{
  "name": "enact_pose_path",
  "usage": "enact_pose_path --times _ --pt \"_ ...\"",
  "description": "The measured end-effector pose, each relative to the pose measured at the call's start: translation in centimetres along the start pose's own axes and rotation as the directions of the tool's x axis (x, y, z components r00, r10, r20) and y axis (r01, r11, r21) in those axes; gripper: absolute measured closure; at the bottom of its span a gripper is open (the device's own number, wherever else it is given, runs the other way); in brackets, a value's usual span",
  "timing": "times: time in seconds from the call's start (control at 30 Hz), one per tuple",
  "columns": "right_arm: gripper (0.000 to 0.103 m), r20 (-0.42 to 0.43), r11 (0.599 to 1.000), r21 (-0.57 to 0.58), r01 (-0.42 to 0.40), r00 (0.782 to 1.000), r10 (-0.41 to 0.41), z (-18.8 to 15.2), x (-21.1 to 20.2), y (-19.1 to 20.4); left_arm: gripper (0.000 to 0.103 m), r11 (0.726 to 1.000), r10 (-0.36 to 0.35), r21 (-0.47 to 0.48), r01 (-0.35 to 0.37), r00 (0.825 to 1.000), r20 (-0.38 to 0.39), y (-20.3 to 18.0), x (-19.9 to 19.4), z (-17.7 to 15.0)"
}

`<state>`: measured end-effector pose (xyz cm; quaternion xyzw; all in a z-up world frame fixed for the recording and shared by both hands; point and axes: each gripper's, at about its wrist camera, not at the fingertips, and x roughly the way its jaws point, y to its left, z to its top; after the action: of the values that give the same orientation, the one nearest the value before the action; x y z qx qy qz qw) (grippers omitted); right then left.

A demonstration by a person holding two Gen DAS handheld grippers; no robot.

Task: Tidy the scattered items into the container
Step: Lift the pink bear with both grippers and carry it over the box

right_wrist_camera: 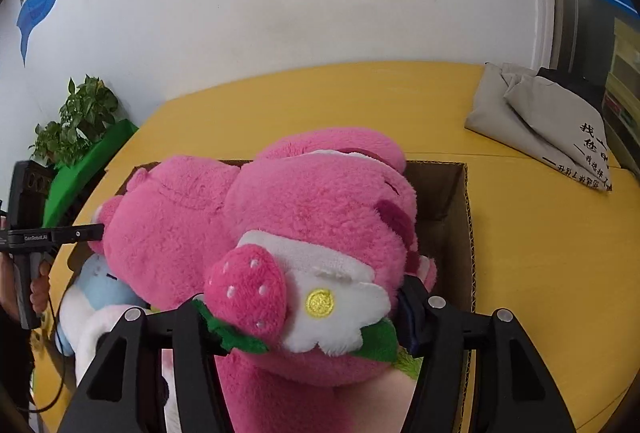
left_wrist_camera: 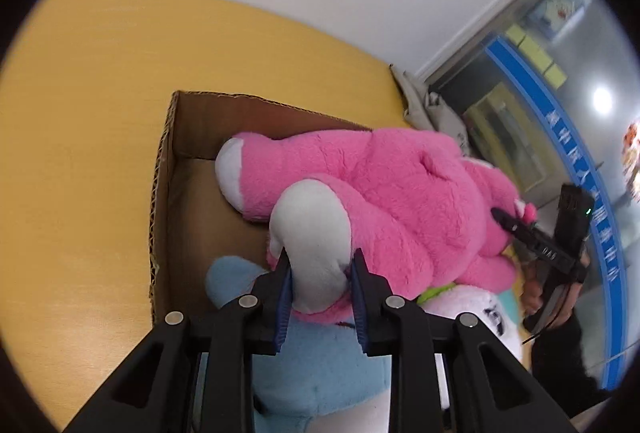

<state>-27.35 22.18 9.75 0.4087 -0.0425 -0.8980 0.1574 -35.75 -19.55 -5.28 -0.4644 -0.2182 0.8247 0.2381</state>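
— Where does the big bear [right_wrist_camera: 256, 229] sit relative to the cardboard box [right_wrist_camera: 448, 201]?

— Over it, lying across two smaller plush toys [left_wrist_camera: 320, 365] packed inside.

— And around the box?

— It stands on the table [right_wrist_camera: 540, 273]; a folded cloth bag [right_wrist_camera: 540, 121] lies behind it to the right, a potted plant [right_wrist_camera: 76, 117] off its far left.

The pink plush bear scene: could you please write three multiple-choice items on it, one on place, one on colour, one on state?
1. Where is the pink plush bear?
A. over the cardboard box
B. on the folded cloth
C. on the floor

2. What colour is the table?
A. white
B. yellow
C. grey

3. What is the left gripper doing?
A. hanging open
B. gripping the box wall
C. clamping the bear's white-soled foot

Answers: 1 A, box walls show around and under it; 2 B, the top is yellow in both views; 3 C, the fingers press the foot from both sides.
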Motion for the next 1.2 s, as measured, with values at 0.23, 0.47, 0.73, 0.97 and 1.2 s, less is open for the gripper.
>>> enact_pose_path --times 0.23,0.47,0.73,0.97,1.2 --pt "0.022 -0.023 1.000 -0.019 0.015 1.000 -0.015 1.1 -1.8 -0.3 0.071 0.993 0.092 0.066 -0.095 0.994 0.058 -1.3 -3.1 -0.2" --pt "0.023 0.113 0.991 -0.133 -0.019 0.993 0.034 4.8 -6.3 1.8 0.063 0.961 0.105 0.222 -0.166 0.959 0.264 -9.0 -8.2 2.8" --pt "0.058 -0.165 0.992 -0.114 0.048 0.984 -0.066 2.7 4.4 0.3 0.063 0.927 0.240 0.314 -0.205 0.968 -0.076 -10.5 7.7 2.8" --pt "0.057 -0.184 0.998 -0.056 -0.008 0.983 -0.002 1.4 5.9 -1.7 0.059 0.925 0.250 0.325 -0.196 0.959 -0.134 -9.0 9.7 1.9" --pt "0.040 -0.075 0.994 -0.113 -0.004 0.997 -0.004 1.8 1.1 0.6 0.058 0.947 0.215 0.267 -0.178 0.970 -0.113 -9.6 7.6 2.3"
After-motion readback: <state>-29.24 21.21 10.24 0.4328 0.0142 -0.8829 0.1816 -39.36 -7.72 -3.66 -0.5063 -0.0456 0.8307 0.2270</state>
